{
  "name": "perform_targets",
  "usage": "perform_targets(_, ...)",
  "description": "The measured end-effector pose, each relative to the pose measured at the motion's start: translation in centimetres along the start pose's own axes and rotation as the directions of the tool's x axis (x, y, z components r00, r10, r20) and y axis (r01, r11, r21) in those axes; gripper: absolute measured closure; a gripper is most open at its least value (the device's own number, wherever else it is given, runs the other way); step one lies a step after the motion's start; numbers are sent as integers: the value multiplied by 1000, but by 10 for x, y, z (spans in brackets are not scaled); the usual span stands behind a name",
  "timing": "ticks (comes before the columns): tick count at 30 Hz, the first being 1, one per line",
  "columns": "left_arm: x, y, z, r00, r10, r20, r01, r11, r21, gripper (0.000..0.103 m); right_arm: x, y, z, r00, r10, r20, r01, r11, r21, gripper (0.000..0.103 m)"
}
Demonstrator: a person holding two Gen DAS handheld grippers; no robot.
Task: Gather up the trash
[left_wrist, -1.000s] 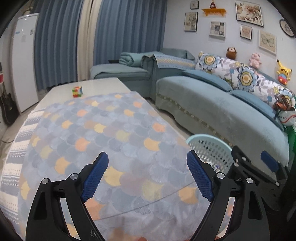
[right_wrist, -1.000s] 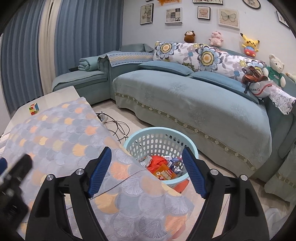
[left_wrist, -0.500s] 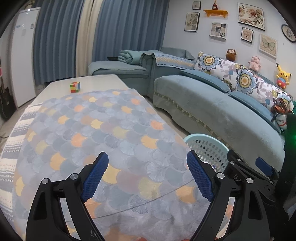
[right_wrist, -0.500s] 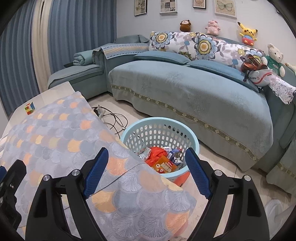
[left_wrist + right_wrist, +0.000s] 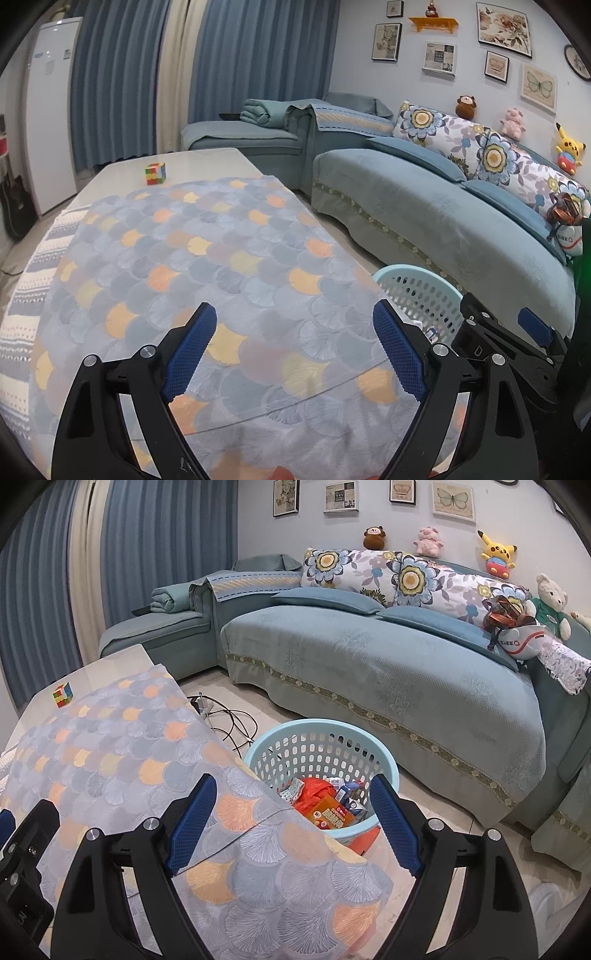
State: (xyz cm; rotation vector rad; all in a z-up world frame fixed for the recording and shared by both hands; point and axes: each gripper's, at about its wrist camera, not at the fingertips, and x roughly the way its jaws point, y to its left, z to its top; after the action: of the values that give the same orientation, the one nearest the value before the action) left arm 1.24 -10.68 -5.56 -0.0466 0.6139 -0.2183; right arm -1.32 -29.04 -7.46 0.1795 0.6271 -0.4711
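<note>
Claws come first, because they are closest. The left gripper (image 5: pixel 291 347) is wide open with nothing between its blue pads, and it hangs over the patterned cloth (image 5: pixel 207 258) on the table. The right gripper (image 5: pixel 291 823) is wide open too and holds nothing. It sits over the corner of the cloth, looking down at the basket.

Just past the table edge, on the floor, stands the light blue basket (image 5: pixel 388 764). The trash (image 5: pixel 328 805) is already inside it: an orange wrapper, a box and some small packs. I see no loose trash on the cloth, so I think the job is nearly done or done.

What could go wrong? The cloth corner hangs right beside the basket rim. If a claw catches the cloth and pulls, the cloth could slide off and knock the basket over. Then the trash would spill out.

A bit farther, black cables (image 5: pixel 229 720) lie on the floor between the table and the sofa (image 5: pixel 369 664). Feet or a claw could snag them.

Far back on the table sits a colour cube (image 5: pixel 155 173). It is a toy, not trash. Grabbing it by mistake would be wrong.
</note>
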Motion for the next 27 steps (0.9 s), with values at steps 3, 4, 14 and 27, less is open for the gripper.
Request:
perform_targets(3, 0, 0, 0, 1000, 3, -1, -3, 1000, 0, 19, 1, -1, 0, 1000, 4, 0, -4, 1000, -1, 23)
perform_targets(4, 1, 0, 0, 1000, 5, -3, -5, 1000, -2, 19, 2, -1, 0, 1000, 6, 1, -6, 1000, -1, 23)
perform_targets(14, 0, 4, -1, 1000, 12, -3, -12, 1000, -16, 19, 7, 0, -1, 1000, 22, -17, -22, 1000, -3, 23)
perform_targets(27, -2, 1, -3, 1000, 24, -1, -24, 1000, -9, 19, 8, 0, 1, 999, 31, -21, -31, 1000, -3, 23)
